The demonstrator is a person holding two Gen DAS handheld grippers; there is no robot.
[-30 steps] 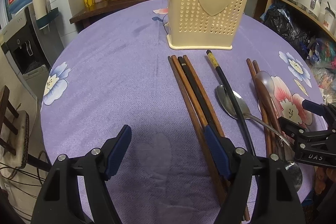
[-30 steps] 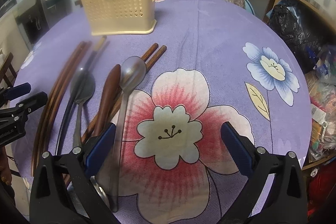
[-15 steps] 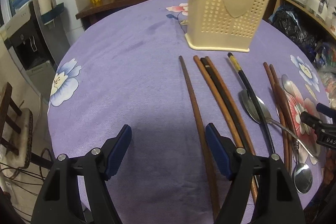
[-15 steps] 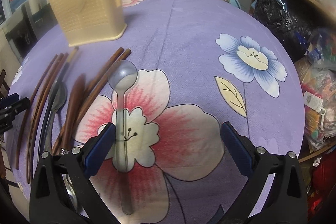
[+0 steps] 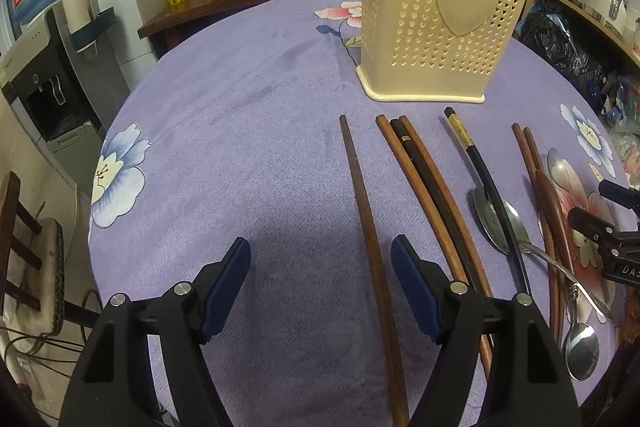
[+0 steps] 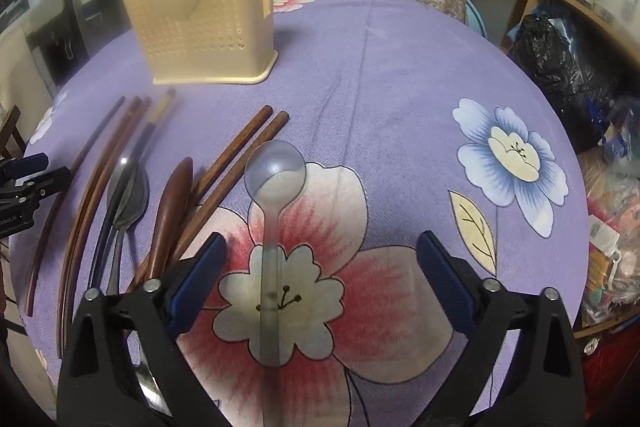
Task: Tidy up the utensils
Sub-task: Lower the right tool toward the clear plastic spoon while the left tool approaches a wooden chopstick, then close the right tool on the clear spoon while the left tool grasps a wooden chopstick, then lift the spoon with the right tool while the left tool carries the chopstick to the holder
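Note:
A cream perforated utensil holder (image 5: pixel 440 27) stands upright at the back of the purple tablecloth (image 5: pixel 240 147). My left gripper (image 5: pixel 320 259) is open low over the cloth. One brown chopstick (image 5: pixel 366 219) lies between its jaws, close to the right finger and untouched. To the right lie more chopsticks (image 5: pixel 424 187), a black chopstick (image 5: pixel 484 171) and a metal spoon (image 5: pixel 496 223). My right gripper (image 6: pixel 322 247) has its jaws closing, still wide apart. A translucent grey spoon (image 6: pixel 274 187) lies flat between them, handle toward the camera, pads clear of it.
A wooden spoon (image 6: pixel 172 203), a chopstick pair (image 6: pixel 244 143) and another metal spoon (image 6: pixel 128 195) lie left of the right gripper. A second small spoon (image 5: pixel 580 347) sits at the table's near right edge. Shelves, a microwave and black bags stand beyond the table's right side.
One brown chopstick now lies apart from the bundle, between the left jaws. The right gripper has shifted right, and the grey spoon, earlier beside its left finger, now lies between the jaws.

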